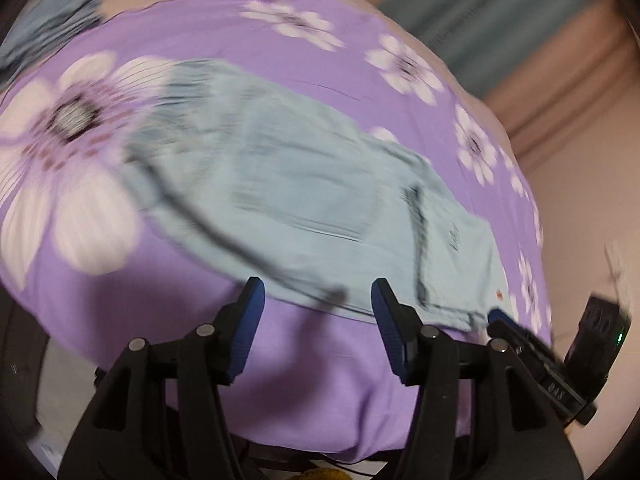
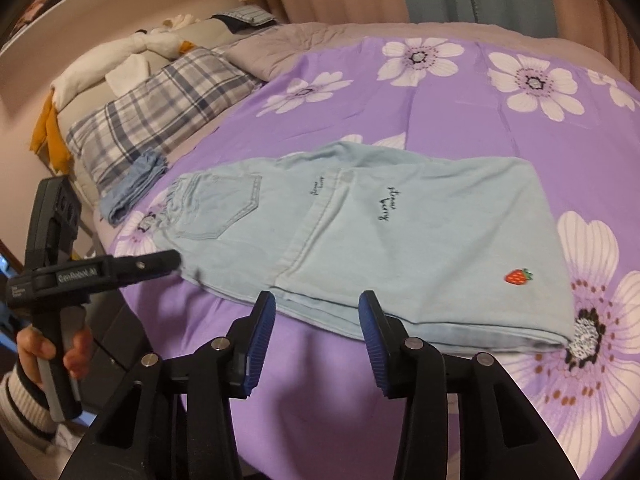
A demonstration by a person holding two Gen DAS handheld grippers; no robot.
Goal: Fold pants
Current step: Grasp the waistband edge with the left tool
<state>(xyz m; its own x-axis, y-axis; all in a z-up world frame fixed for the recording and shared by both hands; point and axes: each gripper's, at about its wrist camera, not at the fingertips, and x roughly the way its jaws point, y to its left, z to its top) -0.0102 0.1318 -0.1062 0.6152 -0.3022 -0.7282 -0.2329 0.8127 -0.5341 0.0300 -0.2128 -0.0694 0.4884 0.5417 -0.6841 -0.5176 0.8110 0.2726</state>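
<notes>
the pants (image 2: 352, 232), pale blue denim with a small strawberry patch (image 2: 518, 276), lie flat across the middle of the right wrist frame on a purple flowered bedspread (image 2: 500, 128) covering the bed. they look already doubled leg on leg and folded over once, with a back pocket at the left end and a stitched word near the centre. i judge the fold well along; one more fold may remain, though i cannot tell how compact the bundle is meant to be.

the right claw (image 2: 316, 312) hovers at the lower edge of the frame, jaws partly apart, nothing between them, just off the near hem. the left claw (image 1: 318, 298) is likewise parted and empty.

the right view alone shows a plaid pillow (image 2: 160, 112) and a folded blue cloth (image 2: 136, 188) at upper left, plus the hand (image 2: 52, 352) gripping the other tool. the left view is blurred, but shows the pants (image 1: 304, 192) from the opposite end.
</notes>
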